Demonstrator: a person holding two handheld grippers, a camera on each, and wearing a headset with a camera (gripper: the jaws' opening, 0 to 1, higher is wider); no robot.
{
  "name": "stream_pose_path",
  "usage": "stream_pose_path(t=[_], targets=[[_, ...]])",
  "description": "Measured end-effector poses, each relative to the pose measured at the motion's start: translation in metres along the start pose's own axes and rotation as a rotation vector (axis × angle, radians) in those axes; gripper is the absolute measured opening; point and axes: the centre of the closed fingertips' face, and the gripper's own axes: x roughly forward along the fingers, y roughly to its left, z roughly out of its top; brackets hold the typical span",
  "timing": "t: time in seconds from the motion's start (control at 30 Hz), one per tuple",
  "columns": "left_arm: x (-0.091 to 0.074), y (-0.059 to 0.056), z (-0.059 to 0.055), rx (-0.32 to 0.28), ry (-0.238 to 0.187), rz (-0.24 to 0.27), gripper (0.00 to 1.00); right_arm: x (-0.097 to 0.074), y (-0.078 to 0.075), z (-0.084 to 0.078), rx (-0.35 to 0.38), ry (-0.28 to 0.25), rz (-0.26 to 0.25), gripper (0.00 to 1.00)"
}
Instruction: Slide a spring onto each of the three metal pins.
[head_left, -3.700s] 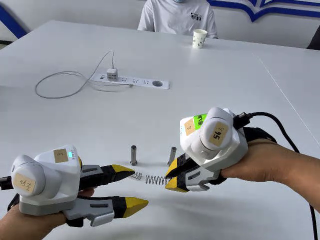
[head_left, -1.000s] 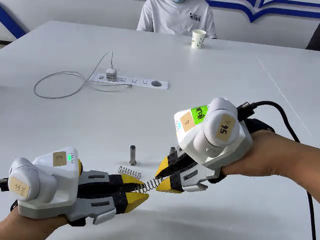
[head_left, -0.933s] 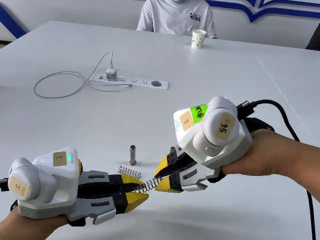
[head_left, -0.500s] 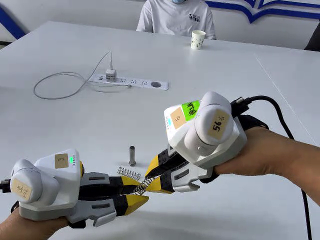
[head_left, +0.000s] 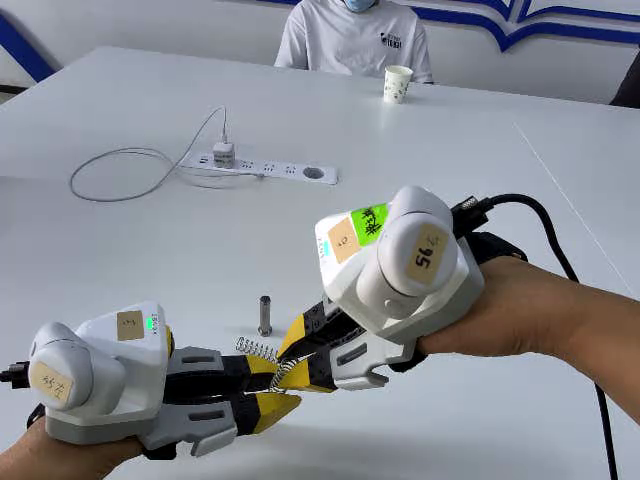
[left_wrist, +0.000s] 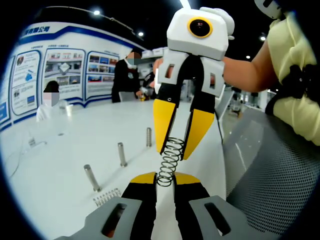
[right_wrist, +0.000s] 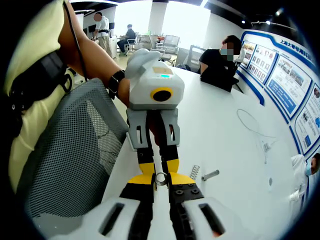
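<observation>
Two grippers, one spring between them

Over the broad white table (head_left: 420, 130), the yellow-tipped left gripper (left_wrist: 165, 179) and right gripper (right_wrist: 161, 179) each pinched one end of a coiled steel spring (left_wrist: 169, 160), held off the tabletop. Three upright metal pins (left_wrist: 121, 154) stood bare nearby, with a second loose spring (left_wrist: 106, 196) beside them.

Three metal pins (left_wrist: 121, 154) stand upright in a row. A loose spring (left_wrist: 106, 196) lies flat beside an end pin. The held spring (left_wrist: 169, 161) is raised, pinched at both ends.

head view | right hand-held gripper (head_left: 290, 362) hides two pins (left_wrist: 121, 154) | seated person (head_left: 355, 35) cut off at top edge
</observation>
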Motion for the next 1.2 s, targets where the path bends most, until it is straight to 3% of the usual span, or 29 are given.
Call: stream_pose_path(t=[0.47,1.2], targets=[[-0.002,0.001,0.0,-0.005,0.003,0.012,0.22,-0.007,-0.009,-0.007,0.015,0.015,-0.027,0.12],[-0.021,0.02,-0.01,-0.042,0.006,0.092,0.35,-0.022,-0.025,-0.032,0.066,0.066,-0.064,0.12]])
